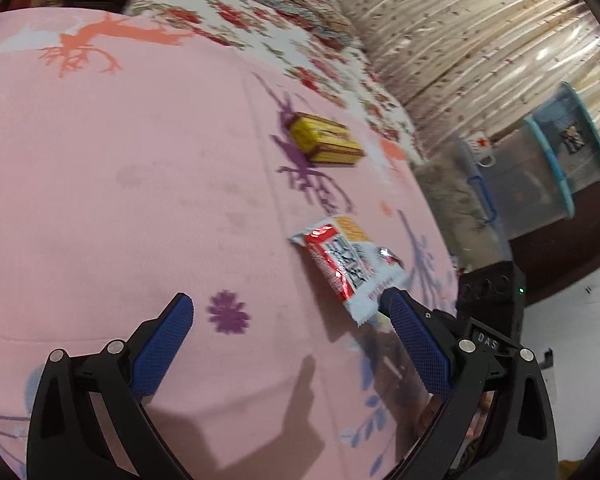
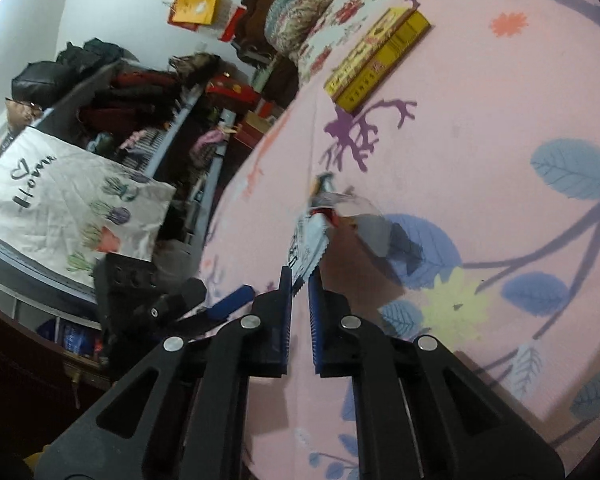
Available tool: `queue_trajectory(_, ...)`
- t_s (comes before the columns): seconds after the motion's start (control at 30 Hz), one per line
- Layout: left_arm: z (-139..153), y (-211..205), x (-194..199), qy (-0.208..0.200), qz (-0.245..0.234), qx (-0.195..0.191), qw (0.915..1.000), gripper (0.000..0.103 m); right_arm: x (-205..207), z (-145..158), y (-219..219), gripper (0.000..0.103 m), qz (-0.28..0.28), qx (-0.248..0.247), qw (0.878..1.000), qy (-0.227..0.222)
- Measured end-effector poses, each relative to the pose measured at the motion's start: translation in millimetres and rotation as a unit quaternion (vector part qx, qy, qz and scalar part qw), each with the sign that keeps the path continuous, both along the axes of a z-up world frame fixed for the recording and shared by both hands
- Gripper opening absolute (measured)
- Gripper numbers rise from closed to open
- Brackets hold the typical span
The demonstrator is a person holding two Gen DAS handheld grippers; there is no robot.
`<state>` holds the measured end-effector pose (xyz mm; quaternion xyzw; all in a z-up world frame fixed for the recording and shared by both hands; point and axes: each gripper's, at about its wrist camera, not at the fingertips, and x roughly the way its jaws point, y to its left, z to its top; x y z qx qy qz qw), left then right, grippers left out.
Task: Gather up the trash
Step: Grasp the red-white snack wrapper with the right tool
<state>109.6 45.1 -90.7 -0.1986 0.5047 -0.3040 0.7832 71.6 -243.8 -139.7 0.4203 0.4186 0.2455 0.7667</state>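
Observation:
A red and white snack wrapper [image 1: 348, 262] hangs just above the pink bedsheet [image 1: 140, 180]; its lower corner is at my left gripper's right fingertip. My left gripper [image 1: 286, 304] is open and empty over the sheet. In the right wrist view my right gripper [image 2: 300, 276] is shut on the serrated edge of the same wrapper [image 2: 314, 224], held edge-on and lifted off the sheet, with its shadow beside it. A yellow flat box [image 1: 324, 142] lies farther up the bed; it also shows in the right wrist view [image 2: 376, 60].
A floral quilt [image 1: 300, 40] lies at the bed's head. Clear storage bins [image 1: 540, 168] stand beside the bed. In the right wrist view a cluttered shelf [image 2: 148, 120] and a printed cloth bag [image 2: 68, 200] sit left of the bed edge.

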Motion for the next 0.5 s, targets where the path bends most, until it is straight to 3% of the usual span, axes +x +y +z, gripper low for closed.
queue_trajectory(0.3, -5.5, -19.9, 1.9, 0.044, -0.046, -0.104, 0.9925, 0.094, -7.5, 9.9, 8.2, 0.01, 0.026, 0.048, 0.998, -0.027)
queue_trajectory(0.5, -16.0, -40.5, 15.1, 0.079, -0.064, -0.152, 0.9832, 0.093, -10.3, 7.2, 24.4, 0.01, 0.05, 0.011, 0.998, -0.026)
